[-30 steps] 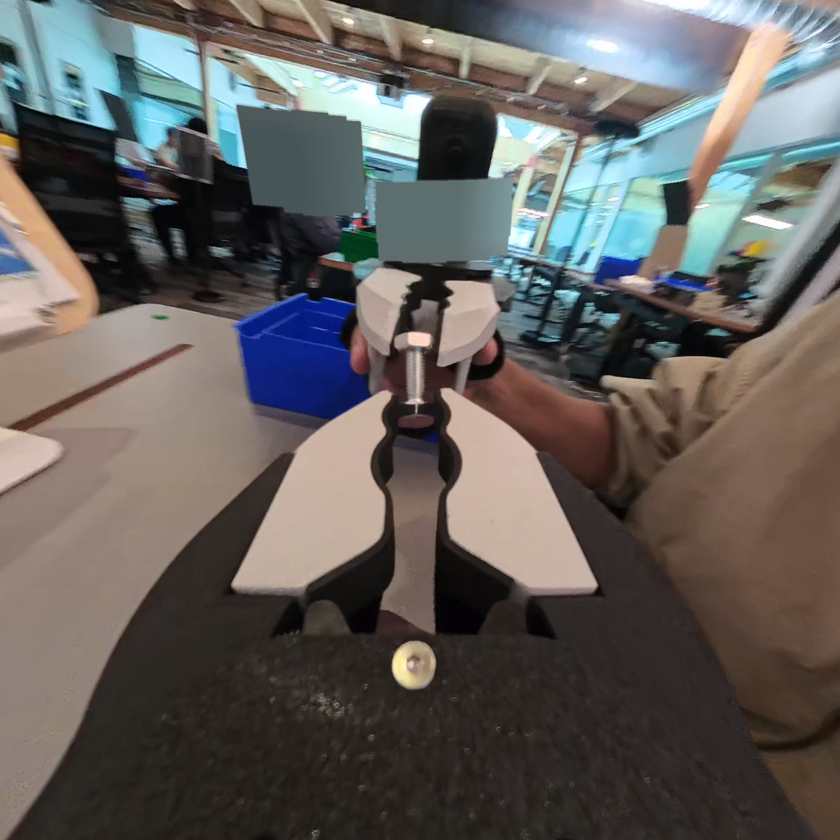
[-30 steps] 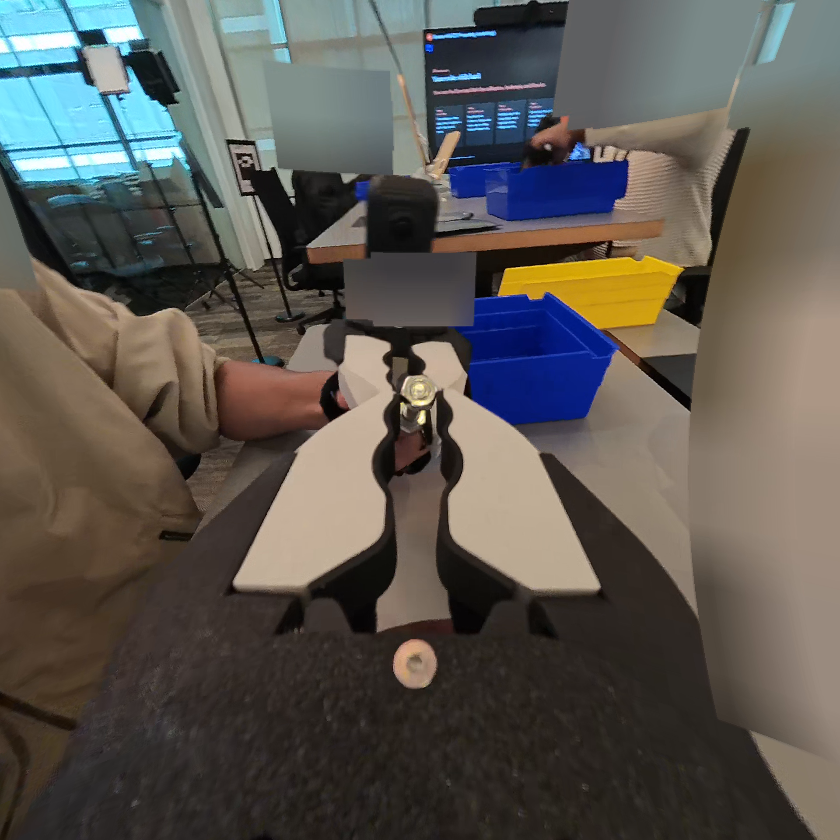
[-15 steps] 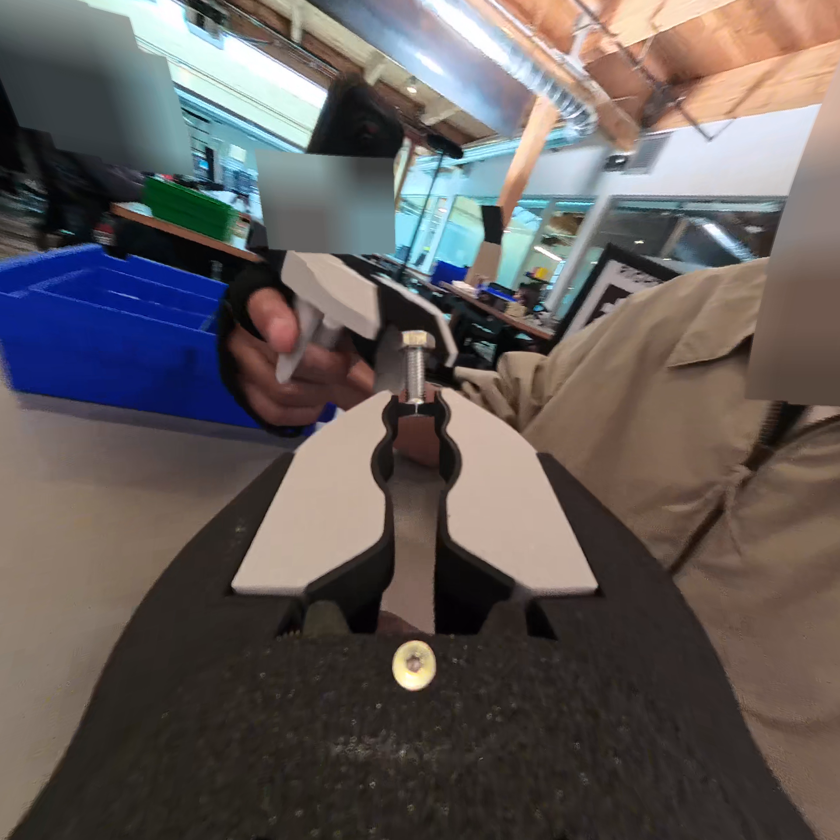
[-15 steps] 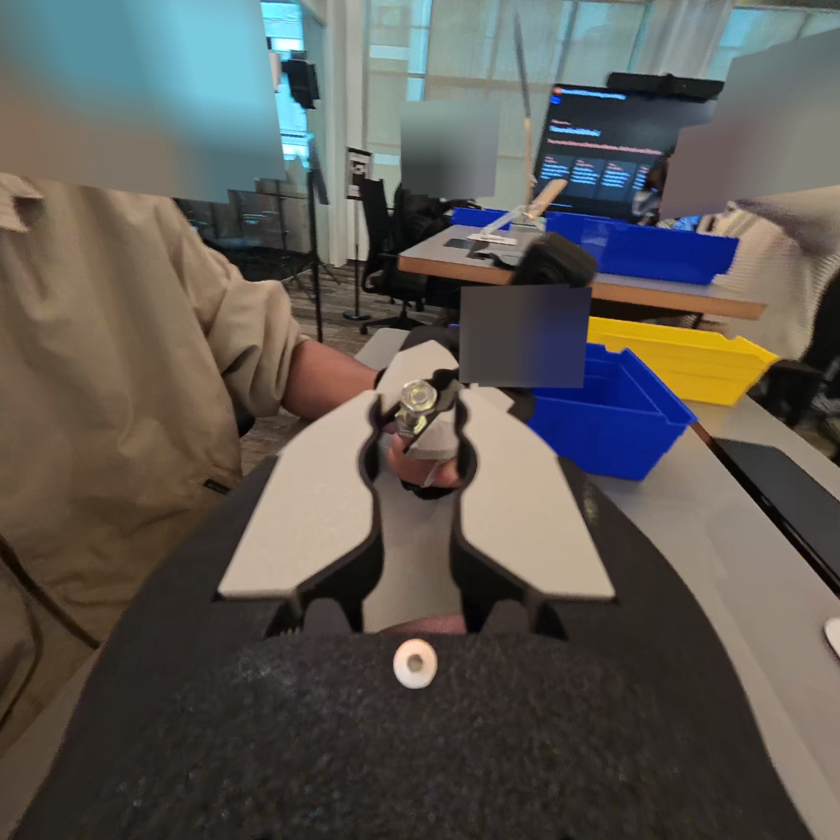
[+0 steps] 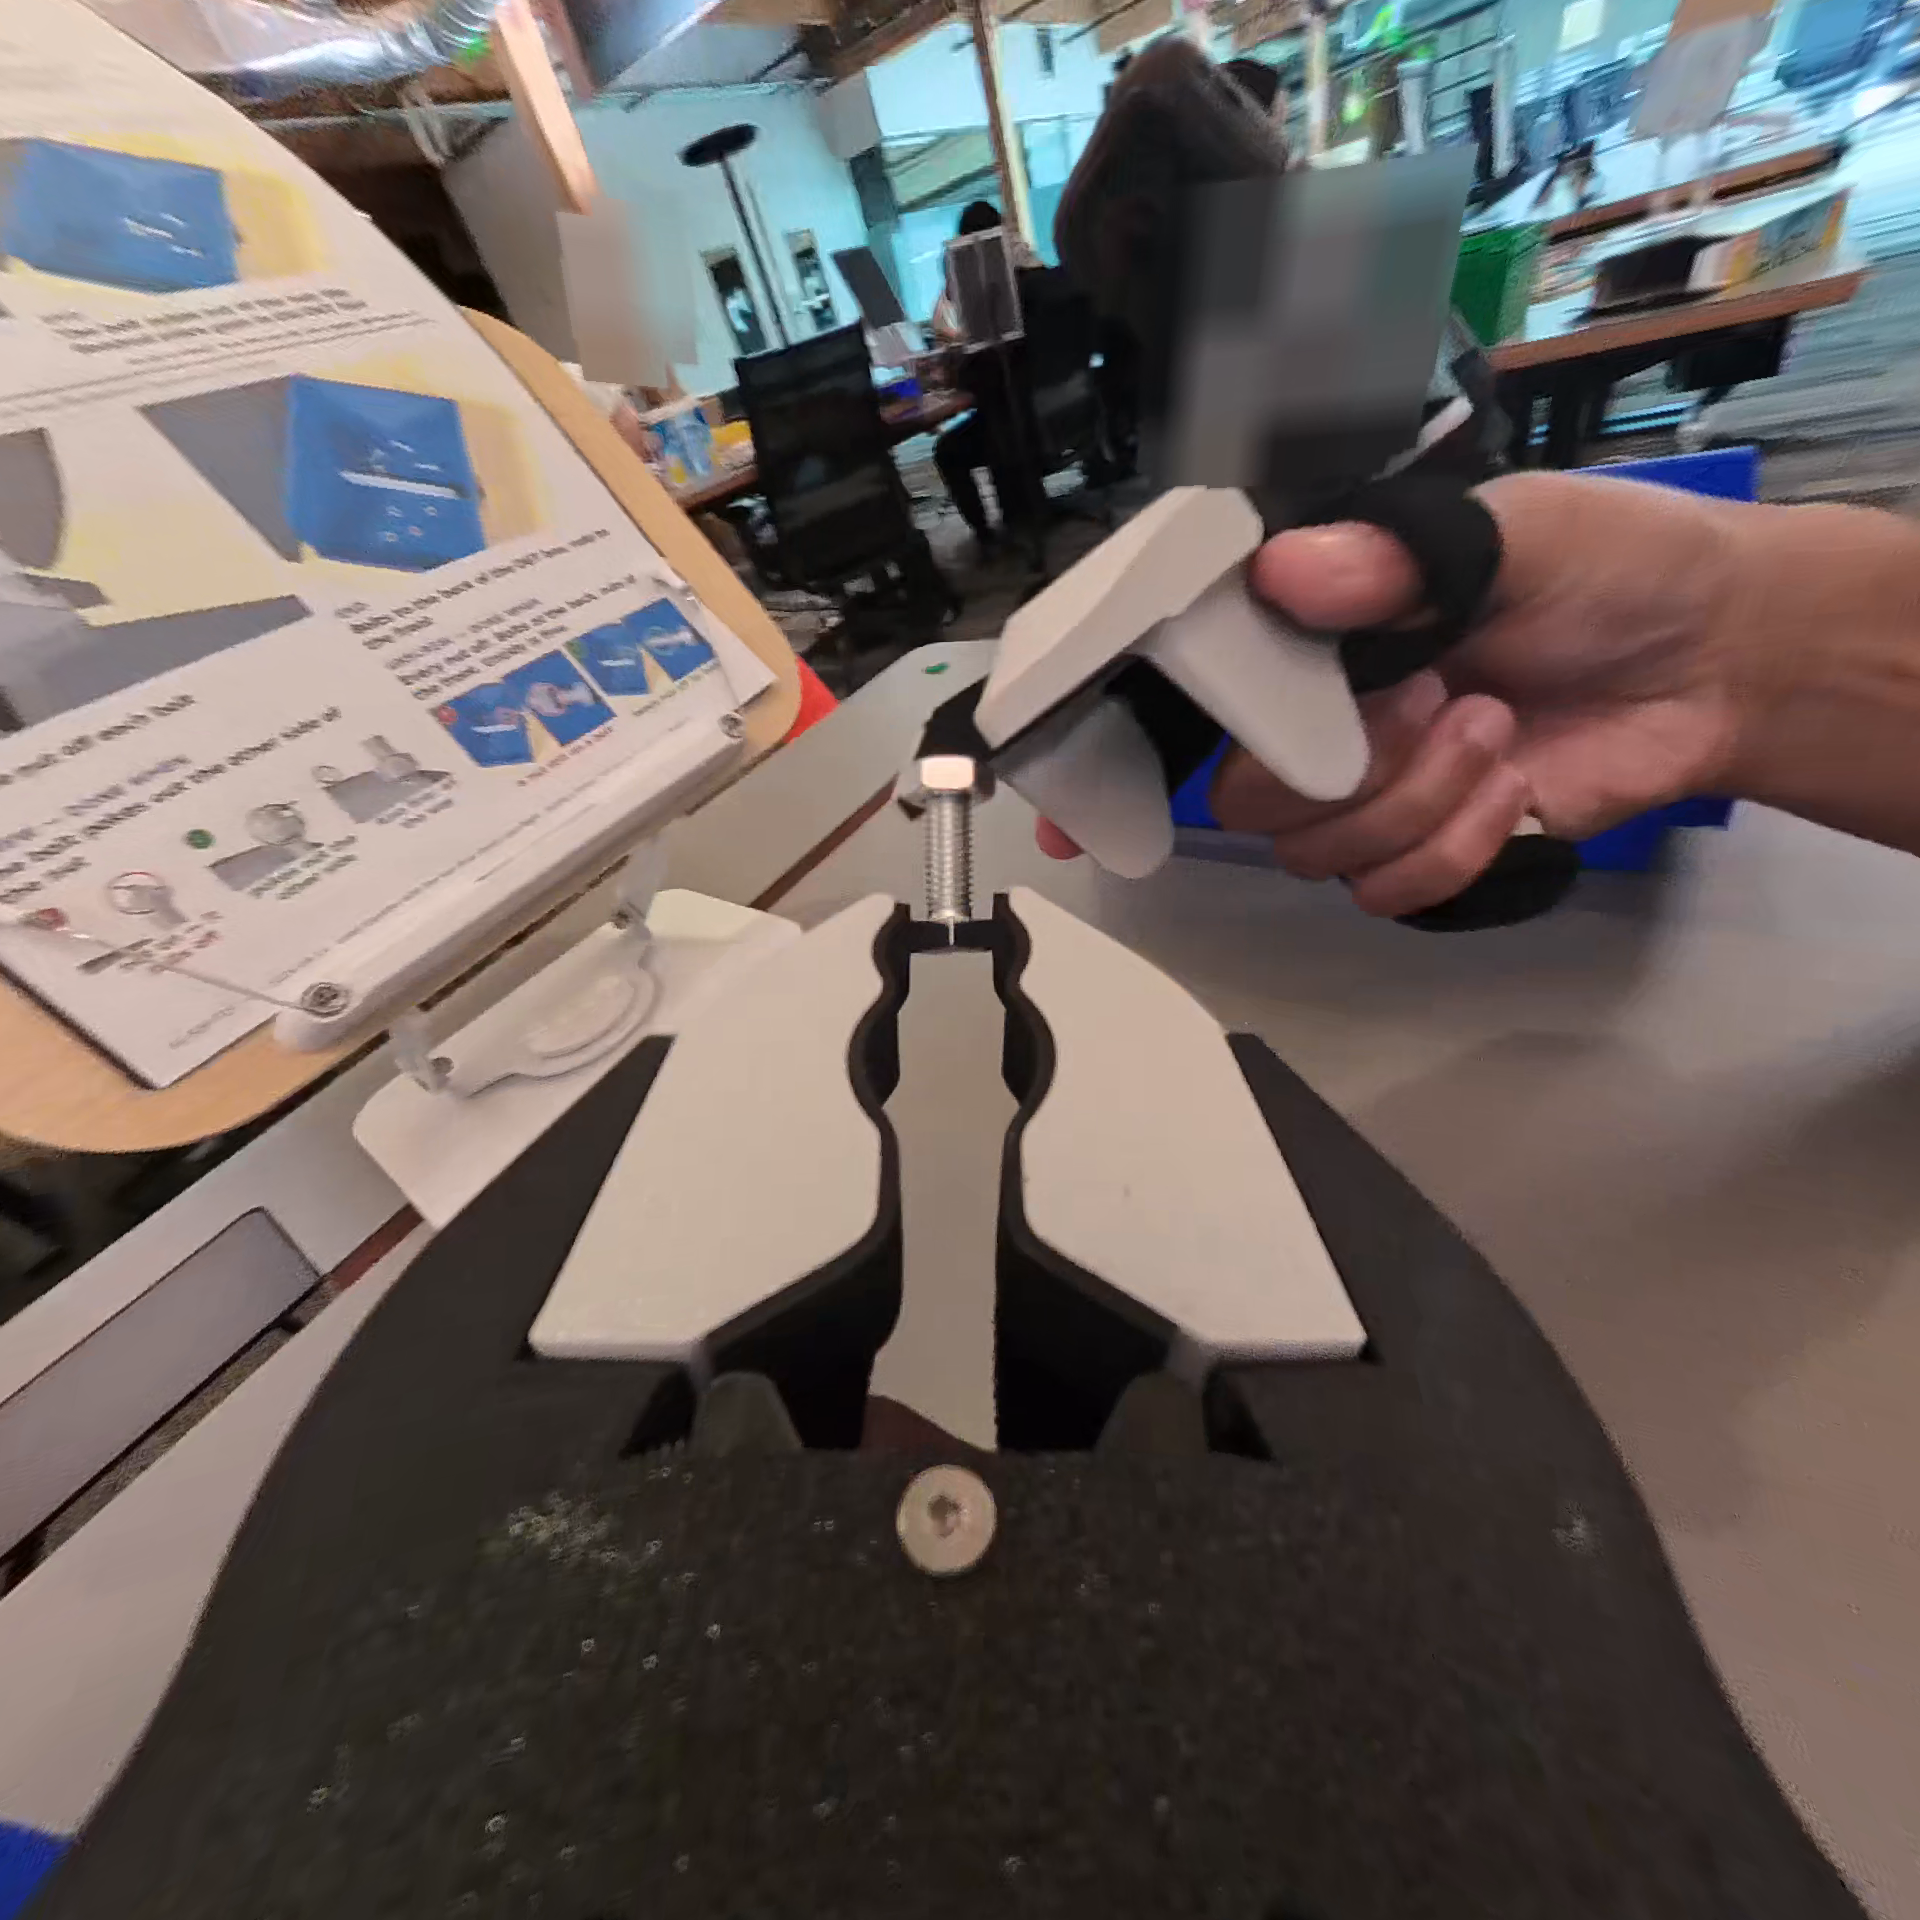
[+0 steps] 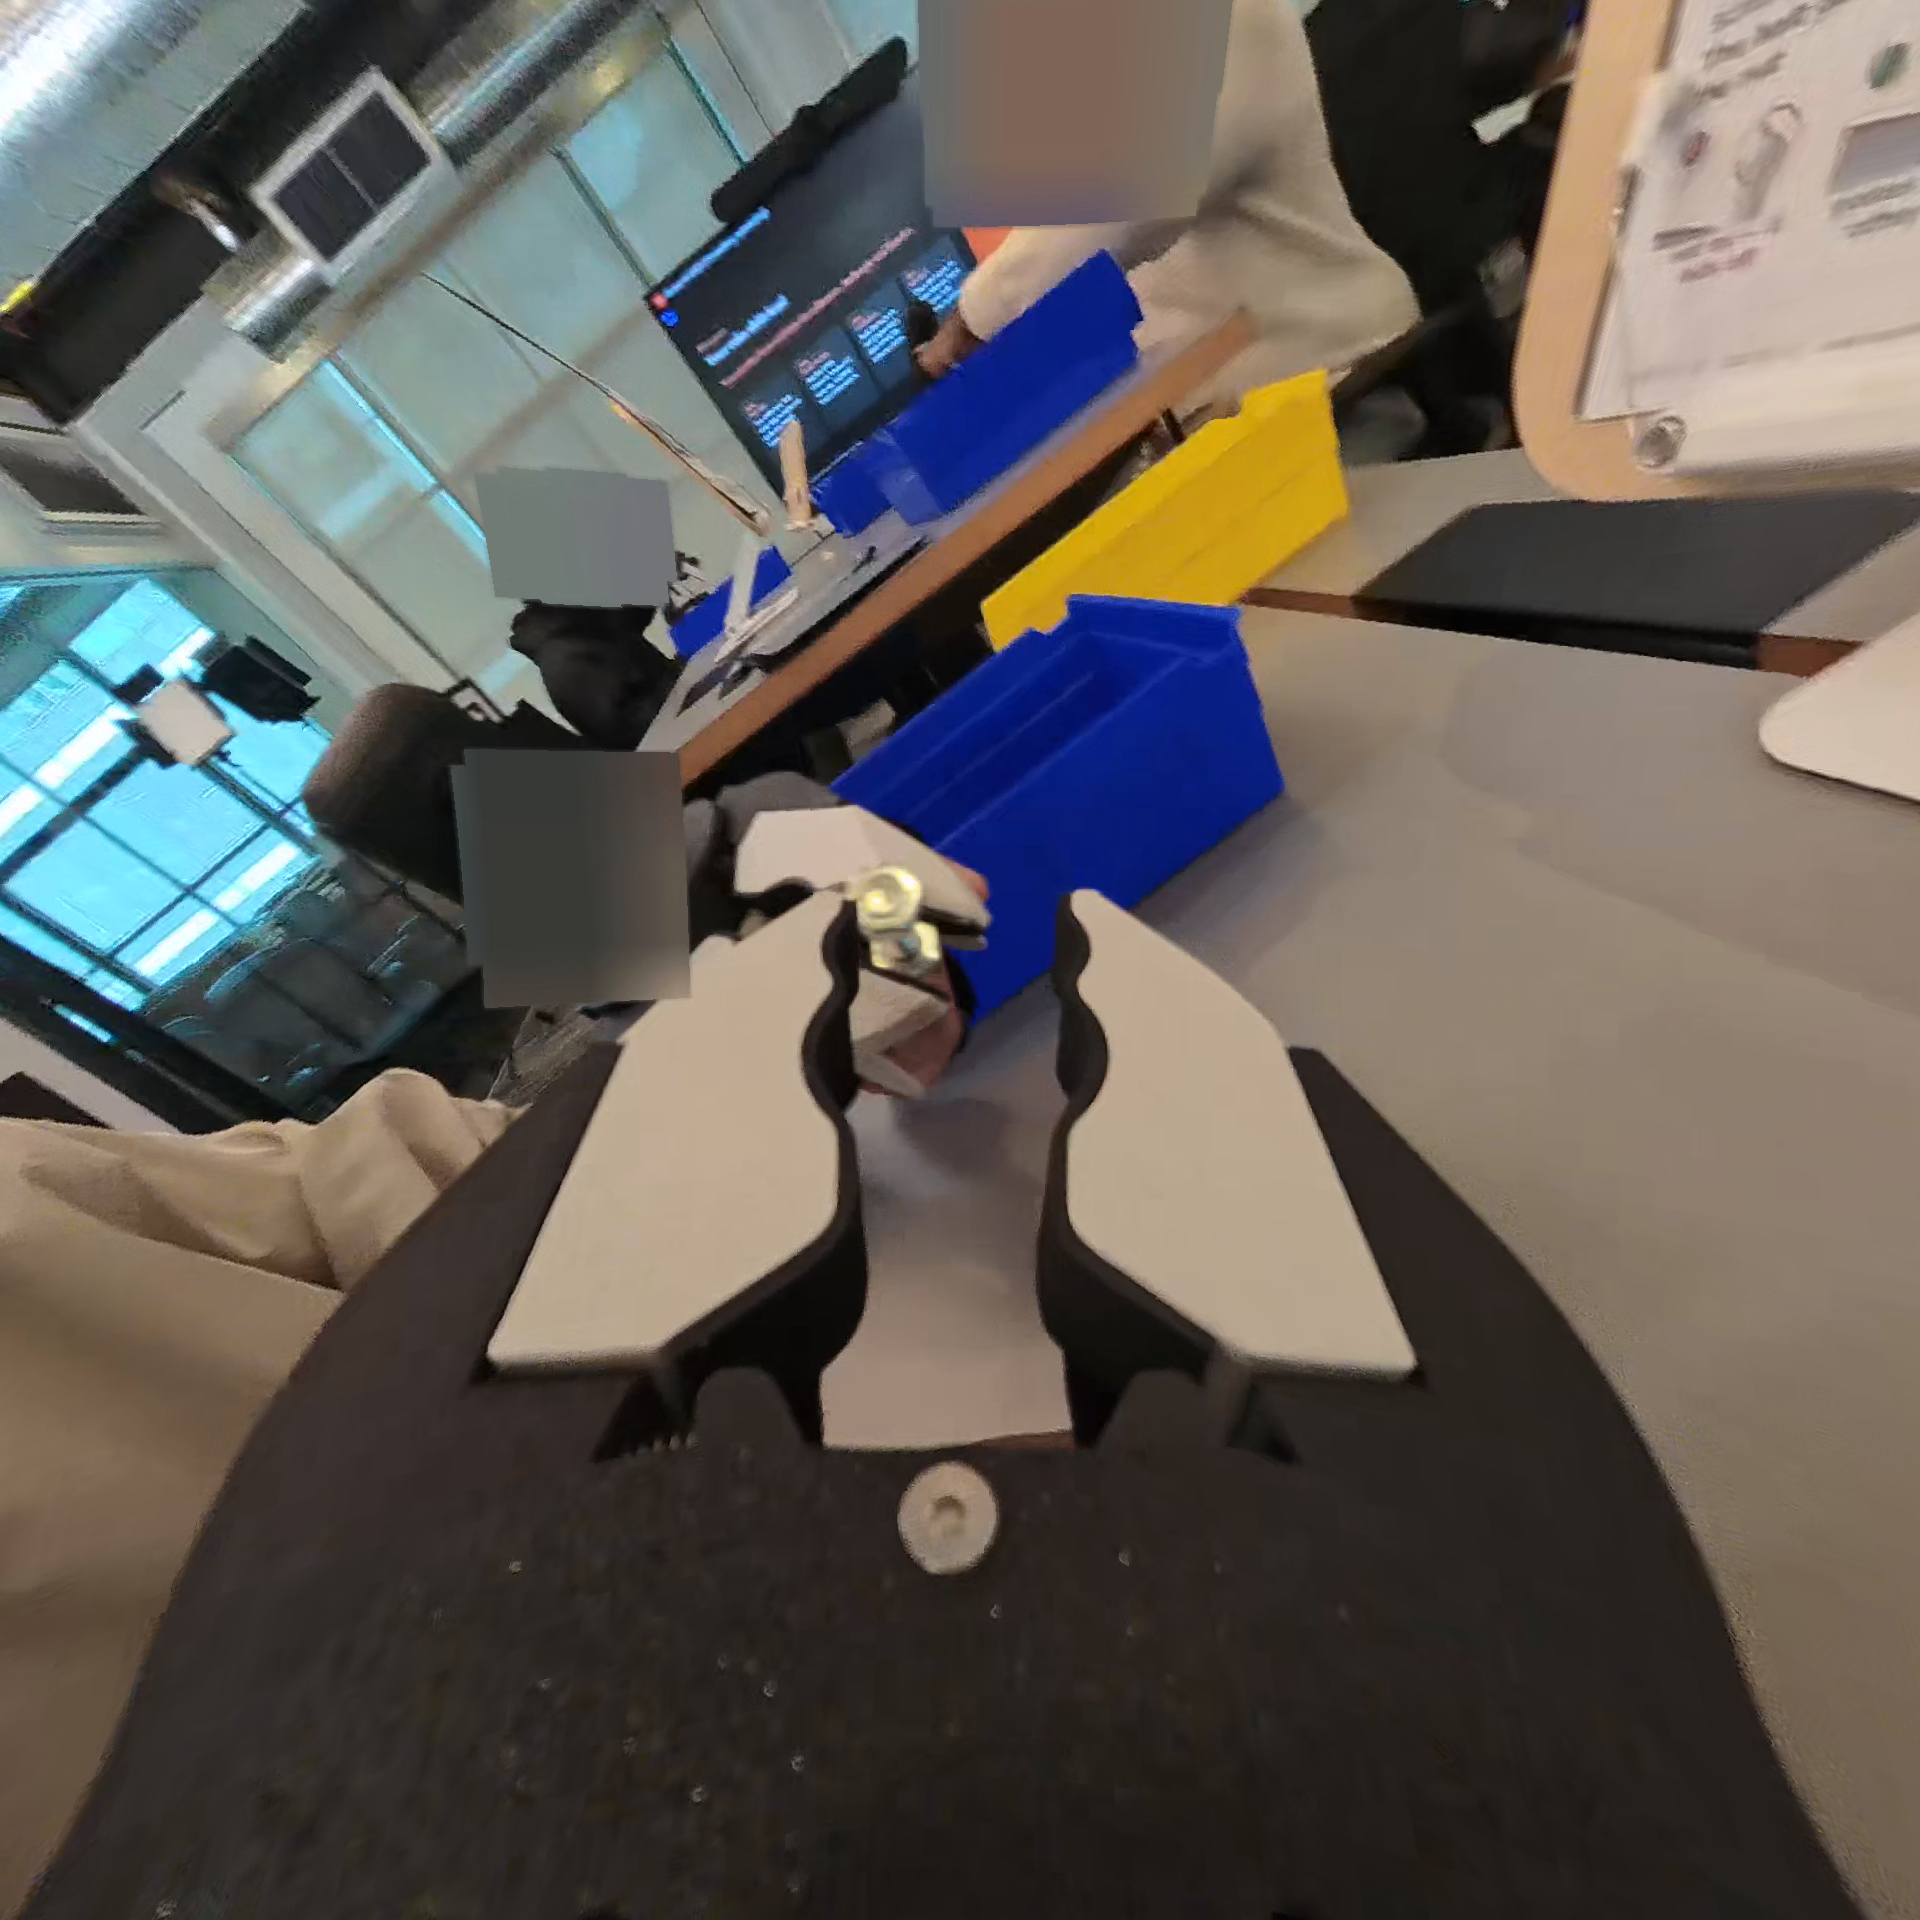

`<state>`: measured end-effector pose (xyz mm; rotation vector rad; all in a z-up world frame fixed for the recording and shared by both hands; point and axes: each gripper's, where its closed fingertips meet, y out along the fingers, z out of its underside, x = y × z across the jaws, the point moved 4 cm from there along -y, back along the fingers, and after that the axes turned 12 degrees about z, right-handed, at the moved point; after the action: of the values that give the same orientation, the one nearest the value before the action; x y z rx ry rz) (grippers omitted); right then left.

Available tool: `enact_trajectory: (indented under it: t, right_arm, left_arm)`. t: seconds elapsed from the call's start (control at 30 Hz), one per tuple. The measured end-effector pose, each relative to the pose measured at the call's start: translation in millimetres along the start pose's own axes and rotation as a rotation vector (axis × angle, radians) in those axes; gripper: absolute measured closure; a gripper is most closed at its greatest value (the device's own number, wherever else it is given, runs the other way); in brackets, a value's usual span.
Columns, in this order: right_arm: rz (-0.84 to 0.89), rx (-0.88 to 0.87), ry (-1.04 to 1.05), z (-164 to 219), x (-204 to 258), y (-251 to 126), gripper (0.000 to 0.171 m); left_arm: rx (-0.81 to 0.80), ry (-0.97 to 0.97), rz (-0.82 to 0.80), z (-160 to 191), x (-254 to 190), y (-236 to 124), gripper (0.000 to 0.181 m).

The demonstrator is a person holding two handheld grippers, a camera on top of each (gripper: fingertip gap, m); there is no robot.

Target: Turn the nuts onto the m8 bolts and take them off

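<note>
Left wrist view: the left gripper [image 5: 949, 928] is closed to a narrow gap and clamps the lower end of the bolt [image 5: 948, 852] between its tips. The bolt stands upright, hex head on top. The right gripper [image 5: 951, 764], held in a hand [image 5: 1538, 707], reaches in from the right with its tips at the bolt head. An instruction board [image 5: 312, 582] on a white stand rises at the left. The grey table [image 5: 1558, 1143] lies below.

Right wrist view: the right gripper [image 6: 951, 925] stands wide apart and holds nothing. The bolt [image 6: 891, 920] lies near its left finger [image 6: 727, 1122], gripped farther off by the left gripper [image 6: 914, 935]. Whether a nut sits on the bolt cannot be told. A blue bin [image 6: 1081, 769] stands on the table [image 6: 1558, 987] beyond the bolt, and a yellow bin [image 6: 1195, 509] farther back.
</note>
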<state>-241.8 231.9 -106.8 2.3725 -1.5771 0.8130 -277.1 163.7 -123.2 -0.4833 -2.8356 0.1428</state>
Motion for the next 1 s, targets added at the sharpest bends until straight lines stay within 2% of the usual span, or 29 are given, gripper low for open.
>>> enact_trajectory:
  t: [0.1,0.27,0.43,0.7,1.0]
  right_arm:
    - [0.012,0.036,-0.027,5.8,3.6,4.5,0.138]
    - [0.051,0.073,-0.082,10.5,3.2,5.9,0.157]
    - [0.034,0.073,-0.186,8.6,9.5,3.3,0.157]
    - [-0.141,0.058,-0.41,1.5,40.4,-12.6,0.157]
    - [-0.393,0.135,-0.726,-2.8,73.0,-29.7,0.157]
  left_arm:
    - [0.03,0.008,-0.002,6.8,-5.7,7.2,0.166]
    - [0.031,-0.018,-0.009,9.8,-5.5,9.8,0.166]
    - [-0.026,-0.112,0.082,5.3,-9.8,7.4,0.166]
    - [-0.205,-0.404,0.452,-19.1,-25.6,-7.6,0.166]
    - [-0.26,-0.642,0.961,-39.9,-45.0,-19.8,0.167]
